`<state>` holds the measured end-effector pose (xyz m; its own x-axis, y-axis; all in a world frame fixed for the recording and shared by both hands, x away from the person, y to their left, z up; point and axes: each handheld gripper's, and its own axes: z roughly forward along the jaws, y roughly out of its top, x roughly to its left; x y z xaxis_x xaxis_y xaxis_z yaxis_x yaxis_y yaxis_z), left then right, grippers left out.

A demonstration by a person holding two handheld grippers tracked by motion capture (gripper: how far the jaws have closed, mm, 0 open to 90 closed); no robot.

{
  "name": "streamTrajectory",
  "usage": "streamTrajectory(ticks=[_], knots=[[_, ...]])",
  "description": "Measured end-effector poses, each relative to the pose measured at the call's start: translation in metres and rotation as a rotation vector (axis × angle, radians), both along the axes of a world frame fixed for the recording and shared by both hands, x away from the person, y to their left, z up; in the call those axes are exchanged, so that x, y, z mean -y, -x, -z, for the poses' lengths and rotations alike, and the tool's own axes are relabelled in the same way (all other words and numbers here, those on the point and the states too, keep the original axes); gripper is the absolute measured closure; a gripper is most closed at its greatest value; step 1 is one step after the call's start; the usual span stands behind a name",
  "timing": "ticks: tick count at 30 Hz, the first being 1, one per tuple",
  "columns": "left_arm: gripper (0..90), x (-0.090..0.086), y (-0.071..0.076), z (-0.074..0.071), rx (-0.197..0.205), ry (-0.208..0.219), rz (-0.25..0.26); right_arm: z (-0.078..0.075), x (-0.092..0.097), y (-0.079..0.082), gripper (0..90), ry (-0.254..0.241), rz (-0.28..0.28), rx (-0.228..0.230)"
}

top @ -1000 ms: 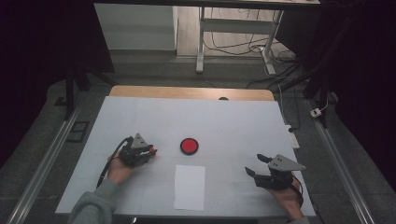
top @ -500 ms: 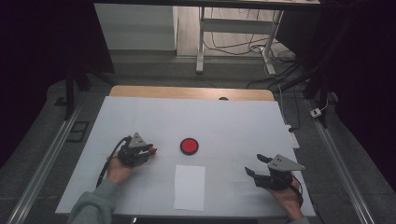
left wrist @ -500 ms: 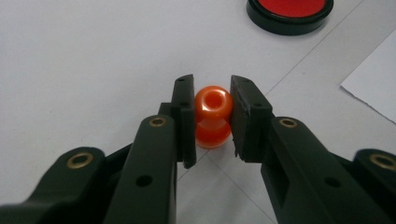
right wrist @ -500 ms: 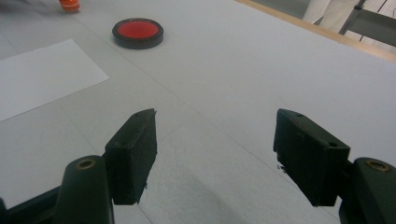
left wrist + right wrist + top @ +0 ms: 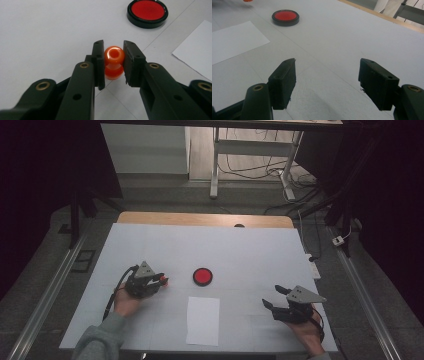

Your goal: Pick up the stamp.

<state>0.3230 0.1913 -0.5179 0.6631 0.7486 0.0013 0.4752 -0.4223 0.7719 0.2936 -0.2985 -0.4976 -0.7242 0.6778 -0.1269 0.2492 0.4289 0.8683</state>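
A glossy orange knob-shaped piece (image 5: pixel 114 62) with a hole in its top sits between my left gripper's (image 5: pixel 113 53) two black jaws, which press on it from both sides just above the white table. In the high view that left gripper (image 5: pixel 161 281) is at the table's left, the orange piece (image 5: pixel 164 280) at its tip. A round red disc in a black rim (image 5: pixel 202 276) (image 5: pixel 147 10) (image 5: pixel 285 17) lies at the table's middle. My right gripper (image 5: pixel 274 297) (image 5: pixel 327 72) rests at the right front, jaws wide apart with nothing between them.
A white sheet of paper (image 5: pixel 203 320) (image 5: pixel 232 40) lies at the front middle of the white table (image 5: pixel 250 250). A wooden strip (image 5: pixel 200 220) edges the far side. Metal rails (image 5: pixel 45 295) run along both sides; desk legs and cables (image 5: pixel 280 175) lie on the floor beyond.
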Motion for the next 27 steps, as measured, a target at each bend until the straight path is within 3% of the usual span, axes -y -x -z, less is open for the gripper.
streamTrajectory(ticks=[27], knots=[[72.3,-0.001,0.014,-0.024,0.064,0.104,0.029,-0.002,0.000,0.001,29.9,-0.008,0.002,0.009]])
